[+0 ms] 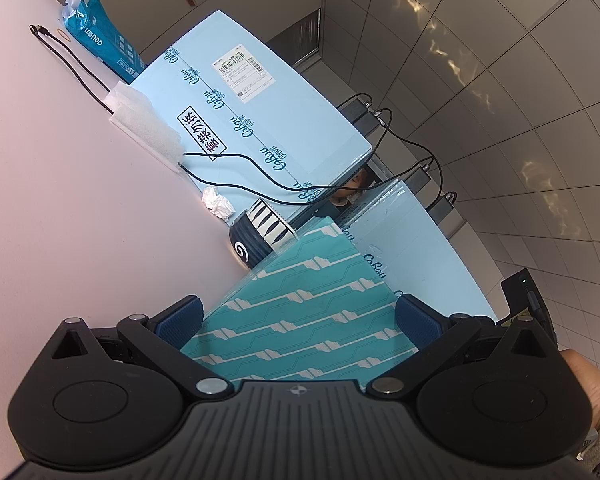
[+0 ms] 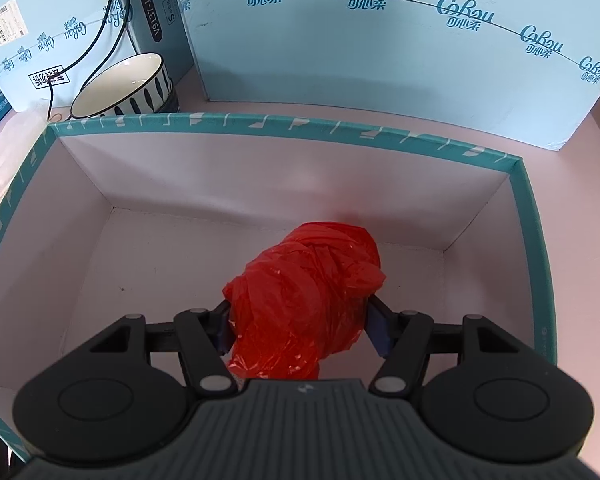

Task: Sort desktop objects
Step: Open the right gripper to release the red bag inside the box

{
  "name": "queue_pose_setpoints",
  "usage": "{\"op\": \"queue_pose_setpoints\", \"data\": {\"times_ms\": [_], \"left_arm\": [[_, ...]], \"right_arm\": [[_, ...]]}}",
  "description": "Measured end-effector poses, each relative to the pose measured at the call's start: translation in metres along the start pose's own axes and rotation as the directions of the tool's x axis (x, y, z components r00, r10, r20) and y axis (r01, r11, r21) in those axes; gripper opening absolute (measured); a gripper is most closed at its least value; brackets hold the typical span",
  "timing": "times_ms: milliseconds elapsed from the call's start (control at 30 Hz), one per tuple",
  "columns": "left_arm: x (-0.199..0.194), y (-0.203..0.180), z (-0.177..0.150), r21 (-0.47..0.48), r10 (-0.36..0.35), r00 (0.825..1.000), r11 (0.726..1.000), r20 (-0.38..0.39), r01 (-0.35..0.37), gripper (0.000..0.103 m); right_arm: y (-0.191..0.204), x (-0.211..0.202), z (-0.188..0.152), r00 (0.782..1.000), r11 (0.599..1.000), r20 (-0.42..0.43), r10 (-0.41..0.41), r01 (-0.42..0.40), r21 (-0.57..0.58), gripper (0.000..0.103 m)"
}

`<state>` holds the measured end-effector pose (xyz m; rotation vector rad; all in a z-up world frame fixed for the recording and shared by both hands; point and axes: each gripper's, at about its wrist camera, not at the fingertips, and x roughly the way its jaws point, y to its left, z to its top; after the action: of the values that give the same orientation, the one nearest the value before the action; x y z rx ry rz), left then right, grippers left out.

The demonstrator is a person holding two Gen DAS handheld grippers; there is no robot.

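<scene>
In the right wrist view my right gripper (image 2: pixel 300 326) is shut on a crumpled red plastic bag (image 2: pixel 306 292) and holds it inside an open teal-rimmed box (image 2: pixel 284 122) with a white interior. The bag hangs just above or on the box floor; I cannot tell which. In the left wrist view my left gripper (image 1: pixel 298 316) is spread wide, with its blue pads on both sides of the teal patterned side of the box (image 1: pixel 300 304). Whether the pads press on the box is unclear.
A striped ceramic bowl (image 2: pixel 120 86) stands behind the box, also in the left wrist view (image 1: pixel 260 228). Light blue cartons (image 2: pixel 380 40) line the back. Black cables (image 1: pixel 236 176), white foam (image 1: pixel 144 120), a crumpled tissue (image 1: pixel 218 202) and a teal wipes pack (image 1: pixel 96 40) lie on the pink table (image 1: pixel 60 200).
</scene>
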<state>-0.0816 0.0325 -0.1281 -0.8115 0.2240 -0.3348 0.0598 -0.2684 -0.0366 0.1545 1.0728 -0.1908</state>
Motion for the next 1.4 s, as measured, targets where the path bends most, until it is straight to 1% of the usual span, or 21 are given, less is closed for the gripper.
{"op": "queue_pose_setpoints", "data": {"times_ms": [533,600,700,767,933,1400], "left_arm": [[0.0001,0.0005,0.0004,-0.005,0.0,1.0,1.0,0.0,0.0,0.103],[0.0003,0.0009,0.0004,-0.007,0.001,1.0,1.0,0.0,-0.001,0.103],[0.0005,0.0009,0.0005,-0.007,0.001,1.0,1.0,0.001,-0.001,0.103],[0.0005,0.0008,0.0005,-0.006,0.001,1.0,1.0,0.001,-0.001,0.103],[0.0005,0.0005,0.0005,-0.006,0.002,1.0,1.0,0.001,-0.002,0.103],[0.0003,0.0005,0.0004,-0.005,0.002,1.0,1.0,0.003,-0.002,0.103]], "right_arm": [[0.0021,0.0038,0.0008,0.999,1.0,-0.045,0.009,-0.01,-0.027,0.066],[0.0026,0.0042,0.001,0.999,1.0,-0.05,0.007,-0.008,-0.03,0.068],[0.003,0.0048,0.0017,0.998,0.999,-0.058,0.009,-0.011,-0.033,0.073],[0.0031,0.0044,0.0021,0.998,0.999,-0.056,0.011,-0.013,-0.034,0.079],[0.0043,0.0047,0.0024,0.998,0.999,-0.057,0.014,-0.017,-0.042,0.084],[0.003,0.0041,0.0022,0.999,0.999,-0.042,0.017,-0.018,-0.029,0.085]]}}
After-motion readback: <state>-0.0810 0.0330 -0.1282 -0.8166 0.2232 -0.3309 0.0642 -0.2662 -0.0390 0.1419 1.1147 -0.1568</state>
